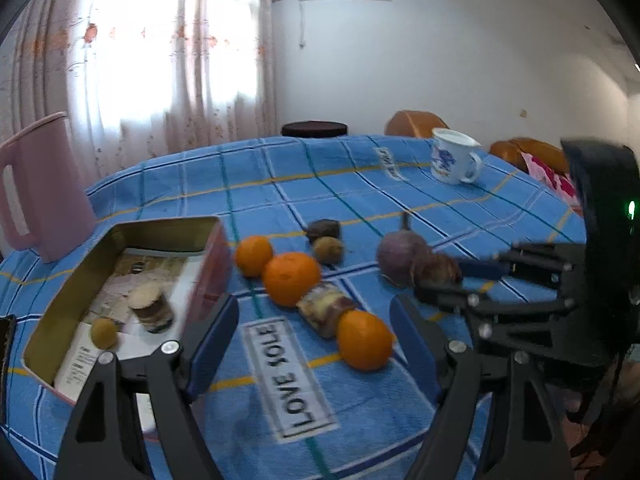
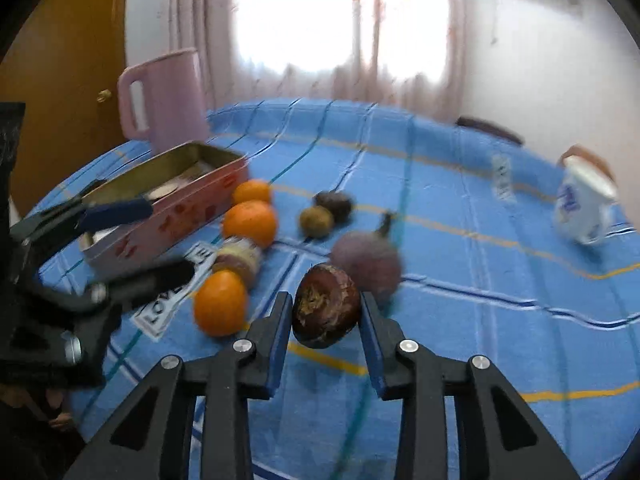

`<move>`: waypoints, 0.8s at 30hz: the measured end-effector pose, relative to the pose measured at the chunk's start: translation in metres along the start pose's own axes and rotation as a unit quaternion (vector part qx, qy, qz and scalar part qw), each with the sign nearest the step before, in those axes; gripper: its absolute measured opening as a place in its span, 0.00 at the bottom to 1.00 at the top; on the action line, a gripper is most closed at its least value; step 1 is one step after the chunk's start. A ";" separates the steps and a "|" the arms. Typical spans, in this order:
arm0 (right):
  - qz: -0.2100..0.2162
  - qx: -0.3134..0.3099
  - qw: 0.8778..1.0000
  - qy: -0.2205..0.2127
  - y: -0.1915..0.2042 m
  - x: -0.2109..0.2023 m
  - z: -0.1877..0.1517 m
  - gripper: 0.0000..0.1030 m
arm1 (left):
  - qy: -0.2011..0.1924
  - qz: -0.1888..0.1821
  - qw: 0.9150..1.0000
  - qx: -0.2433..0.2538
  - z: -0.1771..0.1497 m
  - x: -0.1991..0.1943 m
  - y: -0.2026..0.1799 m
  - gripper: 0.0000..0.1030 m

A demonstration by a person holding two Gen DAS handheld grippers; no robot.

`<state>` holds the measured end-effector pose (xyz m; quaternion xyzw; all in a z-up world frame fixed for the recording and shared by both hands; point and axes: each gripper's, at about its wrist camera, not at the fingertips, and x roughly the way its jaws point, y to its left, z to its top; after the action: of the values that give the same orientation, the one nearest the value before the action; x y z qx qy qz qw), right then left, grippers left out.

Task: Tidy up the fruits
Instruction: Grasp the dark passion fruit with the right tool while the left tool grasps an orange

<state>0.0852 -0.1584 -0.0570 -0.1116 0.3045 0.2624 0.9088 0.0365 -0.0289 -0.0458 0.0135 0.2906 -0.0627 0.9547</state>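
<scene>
A wrinkled dark-brown fruit (image 2: 326, 312) is being clamped by the right gripper (image 2: 326, 320), the left gripper (image 1: 314, 336) is being held apart, and three oranges (image 1: 291, 278) are being left outside the pink metal tin (image 1: 208, 256).

Your left wrist view looks low across the tabletop (image 1: 360, 420) toward the far wall; your right looks toward the curtain (image 2: 400, 40). Both sit close and share the oranges (image 1: 290, 278) and tin (image 1: 60, 312).
</scene>
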 end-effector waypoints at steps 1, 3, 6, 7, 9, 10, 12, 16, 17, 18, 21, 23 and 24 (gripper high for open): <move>-0.005 0.001 1.000 -0.004 -0.003 -0.002 0.000 0.34 | 0.003 -0.002 1.000 0.003 -0.001 0.001 -0.004 0.78; -0.017 0.005 1.000 -0.008 -0.010 -0.005 0.001 0.34 | 0.014 -0.008 1.000 0.010 -0.002 0.005 -0.012 0.76; -0.013 0.012 1.000 -0.010 -0.015 -0.006 0.001 0.34 | 0.033 -0.020 0.999 0.016 -0.004 0.012 -0.022 0.58; -0.013 0.012 1.000 -0.011 -0.015 -0.006 0.001 0.34 | 0.042 -0.025 0.999 0.017 -0.005 0.016 -0.024 0.52; -0.011 0.012 1.000 -0.014 -0.016 -0.008 -0.002 0.34 | 0.059 -0.031 0.998 0.017 -0.006 0.024 -0.027 0.49; -0.011 0.013 1.000 -0.015 -0.015 -0.008 -0.003 0.34 | 0.068 -0.033 0.997 0.013 -0.006 0.028 -0.027 0.48; -0.008 0.015 1.000 -0.014 -0.015 -0.007 -0.005 0.34 | 0.072 -0.030 0.997 0.012 -0.005 0.030 -0.028 0.45; -0.001 0.019 1.000 -0.025 -0.016 -0.011 -0.008 0.34 | 0.074 -0.032 0.997 -0.002 -0.004 0.033 -0.023 0.34; -0.002 0.018 0.999 -0.030 -0.016 -0.013 -0.008 0.34 | 0.074 -0.035 0.997 -0.004 -0.005 0.032 -0.022 0.34; -0.002 0.018 0.999 -0.032 -0.016 -0.014 -0.008 0.34 | 0.072 -0.037 0.997 -0.009 -0.006 0.031 -0.020 0.34; -0.005 0.018 0.999 -0.039 -0.015 -0.016 -0.008 0.34 | 0.069 -0.039 0.997 -0.007 -0.007 0.029 -0.020 0.33; -0.006 0.017 0.999 -0.045 -0.015 -0.019 -0.008 0.34 | 0.060 -0.040 0.997 -0.007 -0.007 0.025 -0.020 0.33; -0.006 0.017 0.999 -0.048 -0.014 -0.020 -0.008 0.34 | 0.057 -0.042 0.997 -0.007 -0.008 0.024 -0.020 0.33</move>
<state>0.0756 -0.1811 -0.0508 -0.0856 0.2645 0.2566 0.9257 0.0493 -0.0510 -0.0651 -0.0021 0.3454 -0.0997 0.9331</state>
